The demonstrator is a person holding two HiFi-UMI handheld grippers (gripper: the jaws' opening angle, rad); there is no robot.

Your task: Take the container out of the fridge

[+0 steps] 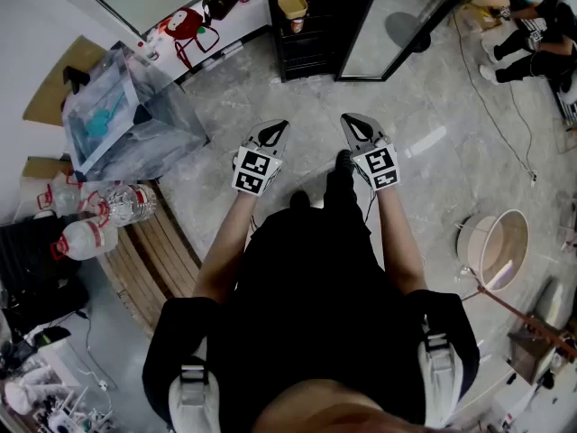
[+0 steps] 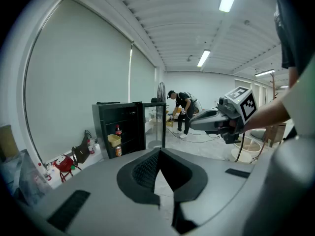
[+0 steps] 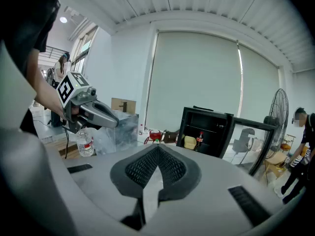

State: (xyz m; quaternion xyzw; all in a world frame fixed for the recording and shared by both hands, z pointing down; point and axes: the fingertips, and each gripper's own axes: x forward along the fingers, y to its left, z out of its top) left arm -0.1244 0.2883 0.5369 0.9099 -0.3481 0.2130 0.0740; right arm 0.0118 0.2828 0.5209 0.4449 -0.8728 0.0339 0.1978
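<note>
Yellow container (image 1: 291, 3) sits in the open fridge (image 1: 315, 59), well ahead and more in line with the left gripper (image 1: 272, 134) than the right gripper (image 1: 359, 130); both are clenched and empty.

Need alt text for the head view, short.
Seen from above, a person holds the left gripper and right gripper, jaws shut and empty, over grey floor, facing a black fridge with its glass door open and a yellow container inside.
</note>
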